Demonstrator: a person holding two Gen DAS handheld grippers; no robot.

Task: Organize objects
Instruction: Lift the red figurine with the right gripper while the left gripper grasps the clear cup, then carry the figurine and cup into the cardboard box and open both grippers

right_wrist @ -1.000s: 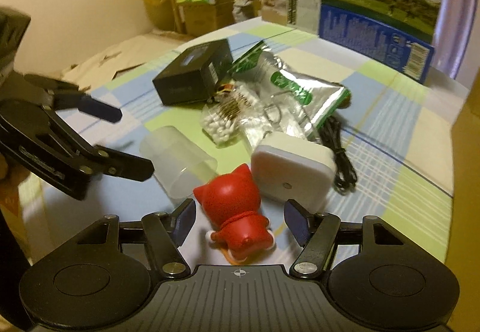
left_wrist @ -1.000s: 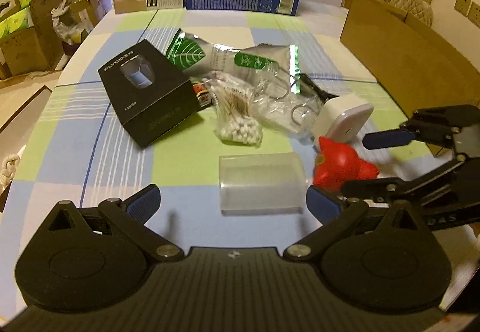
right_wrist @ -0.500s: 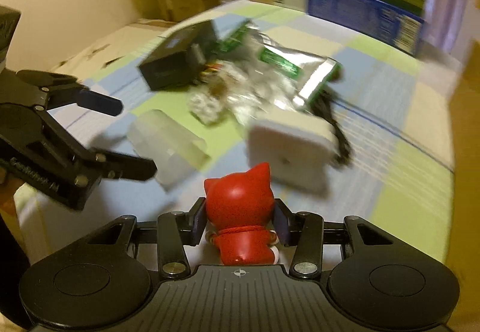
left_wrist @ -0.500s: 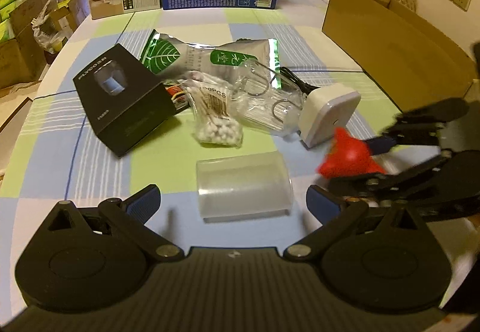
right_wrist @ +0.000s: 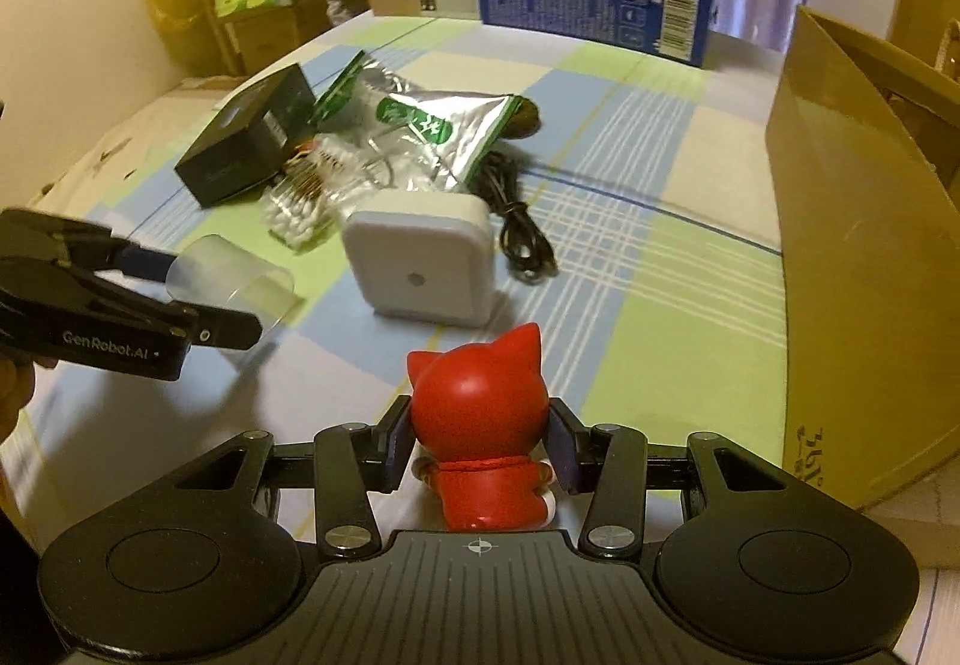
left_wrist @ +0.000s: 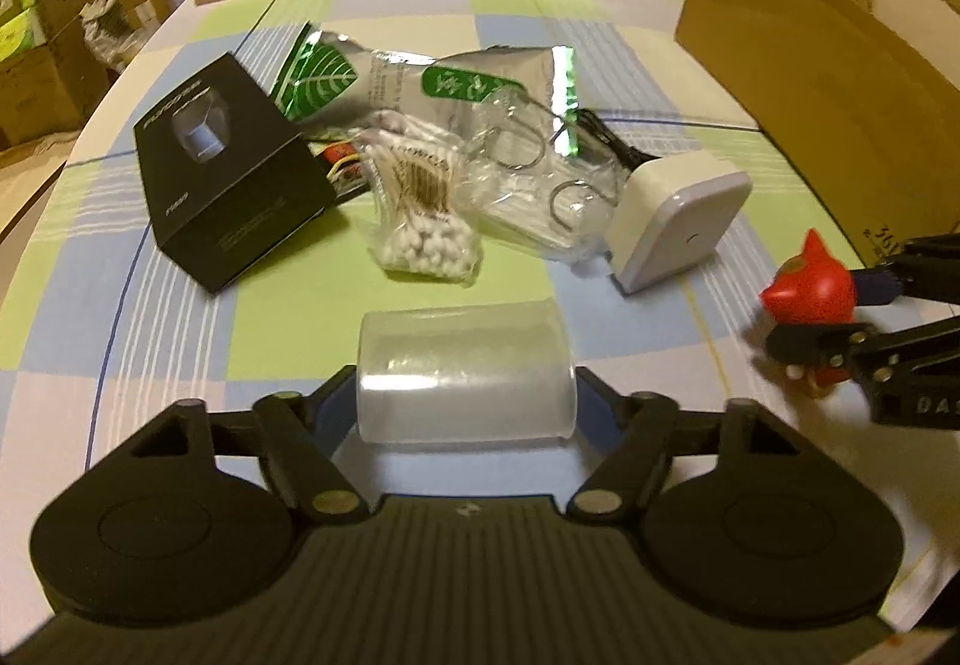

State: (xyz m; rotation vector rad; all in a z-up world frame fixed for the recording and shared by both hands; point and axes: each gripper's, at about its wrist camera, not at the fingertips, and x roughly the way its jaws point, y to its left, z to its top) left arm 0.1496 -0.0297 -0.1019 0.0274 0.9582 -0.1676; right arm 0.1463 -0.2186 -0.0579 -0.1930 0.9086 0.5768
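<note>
The red cat toy point(right_wrist: 480, 425) sits upright between the two fingers of the right tool point(right_wrist: 480, 449). The fingers press on both of its sides, so the tool is closed on the toy and holds it just above the checked worktop point(right_wrist: 630, 269). The toy faces away from the camera.

Just beyond the toy stands a white square gadget point(right_wrist: 420, 257), with a black cord point(right_wrist: 516, 233) lying beside it. To the left of the toy, the left tool point(left_wrist: 465, 395) has a clear plastic cup point(left_wrist: 465, 371) lying on its side between its fingers. The fingers touch both ends of the cup, so this tool is closed on it.

Farther from the toy than the gadget is a little pile: a bag of cotton swabs point(left_wrist: 423, 221), a clear bag with metal rings point(left_wrist: 534, 179), a green and silver packet point(left_wrist: 420, 77) and a black box point(left_wrist: 228, 173). To the right of the toy stands a big brown cardboard box point(right_wrist: 864, 245).
</note>
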